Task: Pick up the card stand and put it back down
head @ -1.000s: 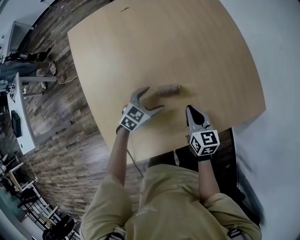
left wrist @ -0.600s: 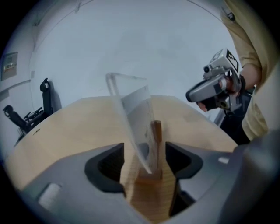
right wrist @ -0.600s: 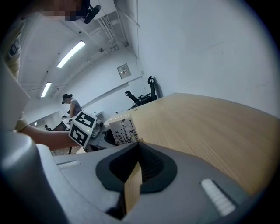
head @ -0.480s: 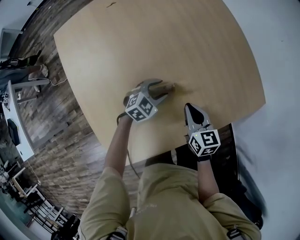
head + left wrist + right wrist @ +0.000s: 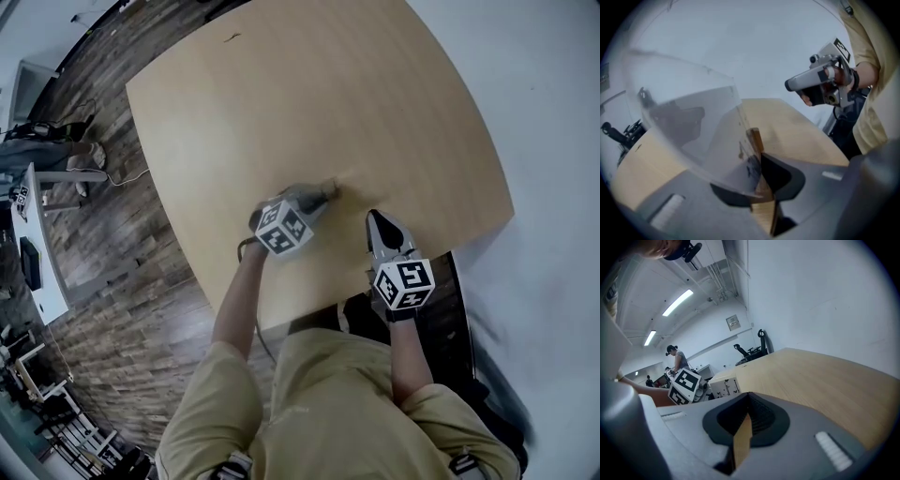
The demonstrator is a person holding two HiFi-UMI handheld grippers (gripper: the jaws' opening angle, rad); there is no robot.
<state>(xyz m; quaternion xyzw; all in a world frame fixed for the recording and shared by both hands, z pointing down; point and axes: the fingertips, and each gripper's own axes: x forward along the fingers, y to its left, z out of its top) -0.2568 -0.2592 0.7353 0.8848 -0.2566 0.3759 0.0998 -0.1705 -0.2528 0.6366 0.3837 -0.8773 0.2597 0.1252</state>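
Both jaws of the left gripper [image 5: 761, 176] are closing on the card stand [image 5: 754, 140], so the step in hand looks like securing the grip before the lift. To do it well, I would let the squeeze finish squarely on the wooden base rather than on the clear panel [image 5: 689, 112] rising from it, since the panel looks thin and slick and would likely slip or flex. The wood should sit deep between the pads, not at their tips. The lift should go straight up with the stand kept upright, so the tall panel does not swing. A modest rise is enough, as the stand must return to the same counter [image 5: 328, 94], set flat on its base before release.

The left jaws stand only a narrow way apart, with the wooden base between them and the dark pads against its two sides, as far as the left gripper view shows. The stand is at the near part of the counter, in front of the person. The right gripper [image 5: 380, 223] is just to its right, apart from it. Its jaws are drawn together to a thin slit and hold nothing.
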